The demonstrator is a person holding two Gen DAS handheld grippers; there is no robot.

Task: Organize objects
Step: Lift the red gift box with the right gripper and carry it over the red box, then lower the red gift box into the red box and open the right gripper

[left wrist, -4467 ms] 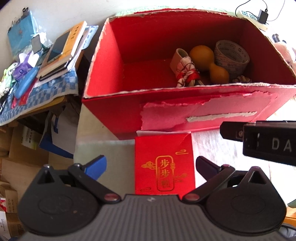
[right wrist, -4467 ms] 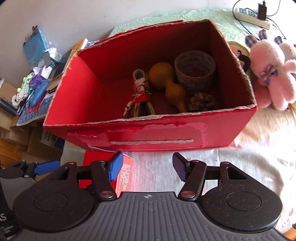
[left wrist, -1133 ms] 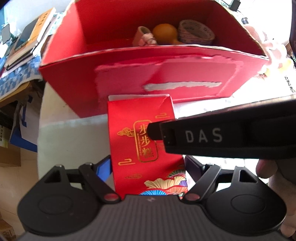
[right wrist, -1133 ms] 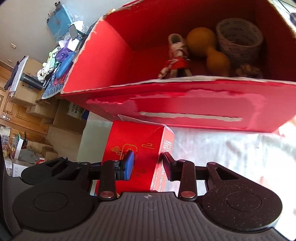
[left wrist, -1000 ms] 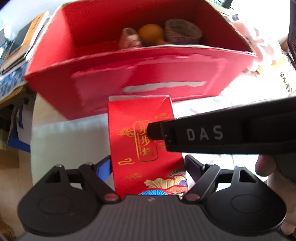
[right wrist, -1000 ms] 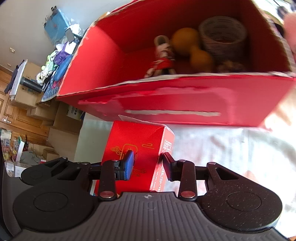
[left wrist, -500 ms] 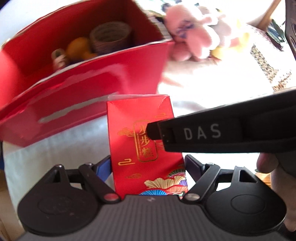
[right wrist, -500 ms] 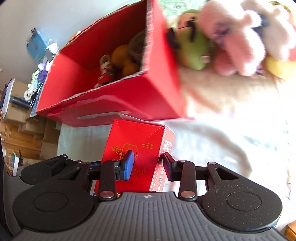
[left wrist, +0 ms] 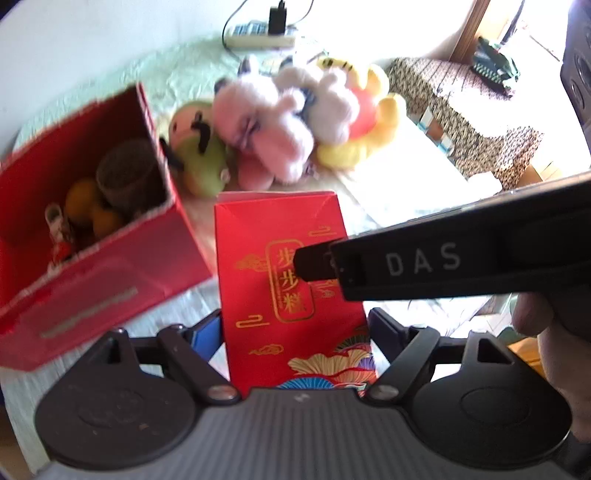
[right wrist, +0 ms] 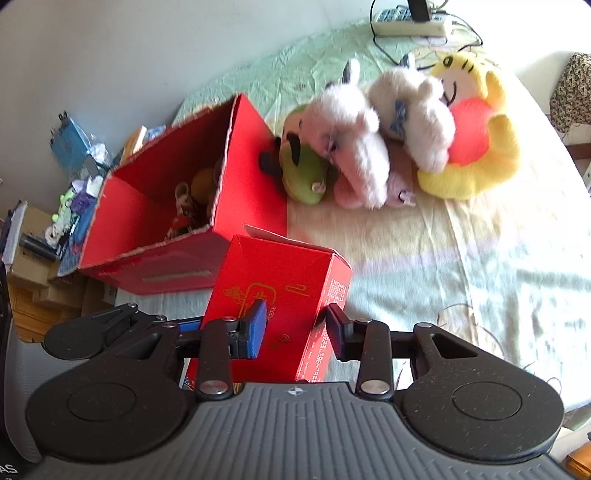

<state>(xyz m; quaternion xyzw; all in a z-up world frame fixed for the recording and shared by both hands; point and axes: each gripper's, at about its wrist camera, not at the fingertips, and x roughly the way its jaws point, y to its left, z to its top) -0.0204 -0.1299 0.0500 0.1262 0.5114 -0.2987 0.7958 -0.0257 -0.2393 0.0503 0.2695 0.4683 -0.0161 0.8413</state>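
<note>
A small red gift box (left wrist: 280,266) with gold Chinese characters is held by both grippers above the bed. My left gripper (left wrist: 295,332) is shut on its two side faces. My right gripper (right wrist: 295,326) is shut on the same small red gift box (right wrist: 284,291), across its near corner. The right gripper's black body crosses the left wrist view. The big open red carton (left wrist: 110,266) lies to the left, with a gourd (left wrist: 83,201), a woven cup (left wrist: 123,177) and a small doll (left wrist: 55,221) inside. It also shows in the right wrist view (right wrist: 159,236).
Several plush toys (right wrist: 388,140) lie in a row on the bed right of the carton: a green one, pink and white rabbits, a yellow bear. A power strip (right wrist: 406,16) lies at the bed's far edge. A cluttered side table (right wrist: 70,192) stands left of the bed.
Both grippers have swung right together with the small red box. The carton has slid to the left of both views and the plush toys have come into view.
</note>
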